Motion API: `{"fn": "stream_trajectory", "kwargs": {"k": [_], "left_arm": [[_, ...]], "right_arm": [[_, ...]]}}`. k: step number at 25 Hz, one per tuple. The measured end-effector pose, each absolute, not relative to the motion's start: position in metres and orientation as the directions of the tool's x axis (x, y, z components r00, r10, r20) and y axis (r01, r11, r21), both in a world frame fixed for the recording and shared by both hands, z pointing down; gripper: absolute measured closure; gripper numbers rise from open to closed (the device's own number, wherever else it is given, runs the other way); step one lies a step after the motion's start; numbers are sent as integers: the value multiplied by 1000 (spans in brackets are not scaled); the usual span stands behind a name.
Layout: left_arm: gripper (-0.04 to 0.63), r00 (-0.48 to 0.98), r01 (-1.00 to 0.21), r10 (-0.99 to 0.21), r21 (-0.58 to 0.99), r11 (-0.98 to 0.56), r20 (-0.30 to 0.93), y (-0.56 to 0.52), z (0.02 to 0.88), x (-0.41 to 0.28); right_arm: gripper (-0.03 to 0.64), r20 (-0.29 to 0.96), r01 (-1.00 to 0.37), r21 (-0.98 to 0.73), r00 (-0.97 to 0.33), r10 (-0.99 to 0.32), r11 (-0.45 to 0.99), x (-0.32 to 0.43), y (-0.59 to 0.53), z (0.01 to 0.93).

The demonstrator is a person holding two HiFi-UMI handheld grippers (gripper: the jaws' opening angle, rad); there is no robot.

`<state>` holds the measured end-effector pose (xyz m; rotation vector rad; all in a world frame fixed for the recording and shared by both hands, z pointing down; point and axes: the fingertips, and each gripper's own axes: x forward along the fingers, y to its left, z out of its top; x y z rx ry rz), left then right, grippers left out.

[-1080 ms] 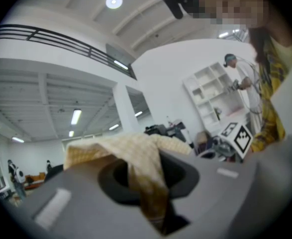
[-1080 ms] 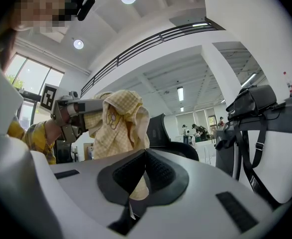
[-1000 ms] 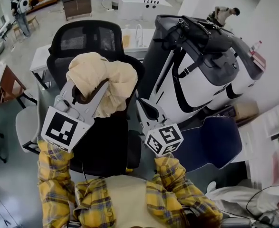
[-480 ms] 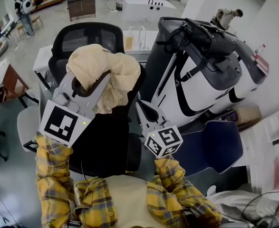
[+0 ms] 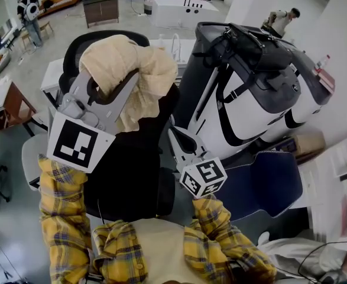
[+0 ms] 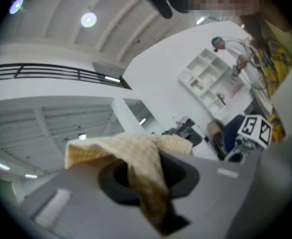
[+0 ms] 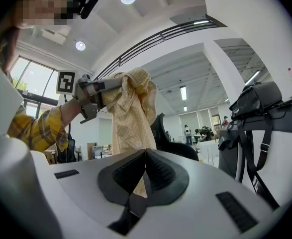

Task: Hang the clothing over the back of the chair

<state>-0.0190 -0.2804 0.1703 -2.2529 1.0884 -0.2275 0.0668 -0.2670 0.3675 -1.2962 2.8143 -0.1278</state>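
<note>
A pale yellow piece of clothing [image 5: 139, 70] hangs bunched from my left gripper [image 5: 115, 83], whose jaws are shut on it. It is held high, over the top of the black mesh office chair [image 5: 74, 53], and covers most of the chair's back. In the left gripper view the cloth [image 6: 136, 156] runs down between the jaws of that gripper [image 6: 150, 203]. My right gripper [image 5: 174, 136] is lower, at the chair's right side, shut and empty. From the right gripper view [image 7: 145, 156] the clothing [image 7: 131, 113] dangles ahead, in front of the chair [image 7: 168, 136].
A big white and black machine with a black bag [image 5: 250, 46] on top stands close to the chair's right. A blue seat [image 5: 268, 176] lies lower right. White tables [image 5: 173, 7] and people stand farther back; a brown desk [image 5: 7, 102] is at the left.
My left gripper has risen with the clothing, which now reaches the top of the chair's back and hides more of the mesh. The right gripper has stayed put.
</note>
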Motion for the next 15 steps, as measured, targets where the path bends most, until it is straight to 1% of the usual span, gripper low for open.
{"fn": "stream_trajectory", "kwargs": {"k": [11,15], "left_arm": [[518,581,-643,-794,-699,-313,-178,-326,126,-25],[518,549,-632,-818,-724,-274,-170,-356,128,-25]], "right_arm": [[603,12,-762,-88,-644,-765,641,78,-270,371],[603,22,-766,-95,-640,-768,636,83,-273,374]]}}
